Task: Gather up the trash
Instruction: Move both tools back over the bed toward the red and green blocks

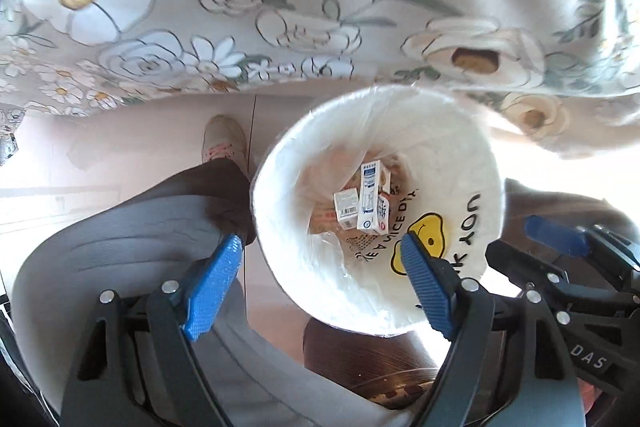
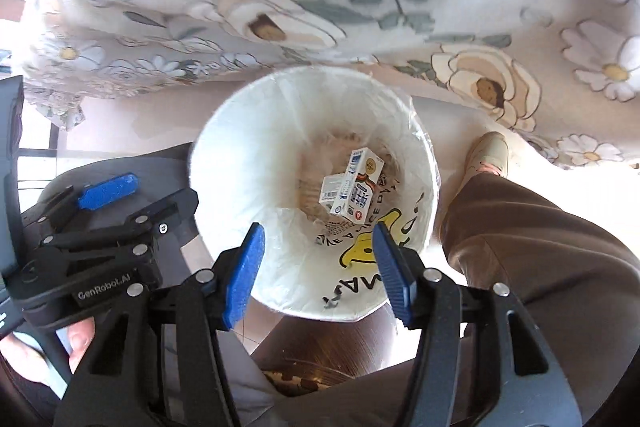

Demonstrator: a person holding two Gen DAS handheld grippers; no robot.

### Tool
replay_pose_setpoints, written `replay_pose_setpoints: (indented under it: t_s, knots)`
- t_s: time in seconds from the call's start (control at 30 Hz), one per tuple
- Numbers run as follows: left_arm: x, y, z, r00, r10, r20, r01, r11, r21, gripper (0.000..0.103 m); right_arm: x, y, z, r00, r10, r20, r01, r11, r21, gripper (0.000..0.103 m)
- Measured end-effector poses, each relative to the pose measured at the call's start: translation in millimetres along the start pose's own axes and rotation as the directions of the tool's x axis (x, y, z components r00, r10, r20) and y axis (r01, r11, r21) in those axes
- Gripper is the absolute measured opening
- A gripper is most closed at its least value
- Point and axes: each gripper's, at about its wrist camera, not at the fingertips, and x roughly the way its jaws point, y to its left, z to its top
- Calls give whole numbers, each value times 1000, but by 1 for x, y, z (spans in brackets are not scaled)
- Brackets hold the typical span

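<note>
A white trash bin (image 1: pixel 280 163) lined with a clear bag stands on the floor below both grippers; it also shows in the right wrist view (image 2: pixel 208 155). At its bottom lie a tall white and blue carton (image 1: pixel 370 201) (image 2: pixel 356 187) and a smaller barcoded box (image 1: pixel 346 207) (image 2: pixel 331 189). My left gripper (image 1: pixel 322 283) is open and empty above the bin's near left rim. My right gripper (image 2: pixel 318 267) is open and empty above the bin's near rim. Each gripper shows in the other's view, the right (image 1: pixel 560 239) and the left (image 2: pixel 108 191).
A floral tablecloth (image 1: pixel 280 7) hangs over the table edge just beyond the bin. The person's legs and shoes (image 1: pixel 224 143) (image 2: pixel 490 155) stand on either side of the bin. A dark wooden stool (image 2: pixel 340 347) sits below the bin's near side.
</note>
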Motion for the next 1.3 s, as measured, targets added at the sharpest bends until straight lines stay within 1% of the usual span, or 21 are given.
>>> replay_pose_setpoints:
  t_s: [0.1,0.13,0.2,0.27,0.4,0.5,0.57,0.67,0.73,0.77,0.8,0.87,0.93,0.97,1.03,1.07,1.1,1.13,1.23,1.3]
  knots:
    - [-38,0,-5,996,-24,89,24,1000,1,86,-47,13,-9,995,-2,103,10,997,-80,57]
    - [-52,-1,-5,992,-32,121,31,999,5,87,-64,17,-12,990,0,140,15,995,-103,59]
    - [-82,-3,-6,979,-65,191,62,998,25,90,-99,22,-16,974,5,228,27,990,-136,65]
    - [-109,-6,-5,962,-105,254,96,994,47,92,-136,24,-19,948,1,320,49,988,-147,68]
    - [-153,-15,4,927,-146,347,121,988,92,93,-204,19,-17,883,-4,470,68,991,-119,73]
    - [-185,-22,18,904,-173,391,121,980,155,94,-251,15,-11,820,-10,572,73,993,-88,77]
    - [-201,-27,29,891,-167,421,86,975,205,95,-277,12,-3,777,-21,629,87,993,-74,78]
    - [-228,-36,49,868,-131,479,2,965,261,95,-312,14,15,710,-36,704,106,993,-56,80]
    - [-238,-41,64,851,-113,513,-40,960,277,95,-330,13,31,673,-51,738,117,992,-38,80]
    - [-243,-43,72,843,-115,526,-49,956,288,95,-338,11,39,660,-56,750,119,992,-31,80]
    - [-251,-46,81,837,-135,530,-34,954,297,95,-343,11,49,648,-62,759,119,993,-21,80]
    - [-258,-44,100,819,-228,527,55,945,323,95,-354,11,67,624,-66,778,117,993,-10,80]
    - [-261,-43,121,799,-306,518,136,931,339,95,-357,11,85,593,-79,801,128,992,3,81]
    - [-261,-45,132,793,-315,521,154,932,329,95,-356,12,96,584,-86,807,134,991,8,82]
    - [-259,-43,155,790,-321,522,183,937,299,95,-355,11,118,573,-96,814,148,989,13,84]
    - [-258,-42,167,788,-326,522,197,937,288,95,-354,10,131,571,-109,814,154,988,25,84]
    - [-258,-42,178,784,-319,532,195,941,278,95,-352,9,144,570,-114,813,153,988,32,84]
    - [-257,-42,190,784,-297,545,177,949,262,95,-350,7,159,573,-126,810,153,987,44,84]
    - [-248,-44,230,803,-240,545,114,960,255,95,-340,3,204,584,-166,794,166,983,83,84]
    - [-243,-46,254,798,-249,549,94,951,295,95,-330,-2,236,599,-187,778,171,980,103,84]
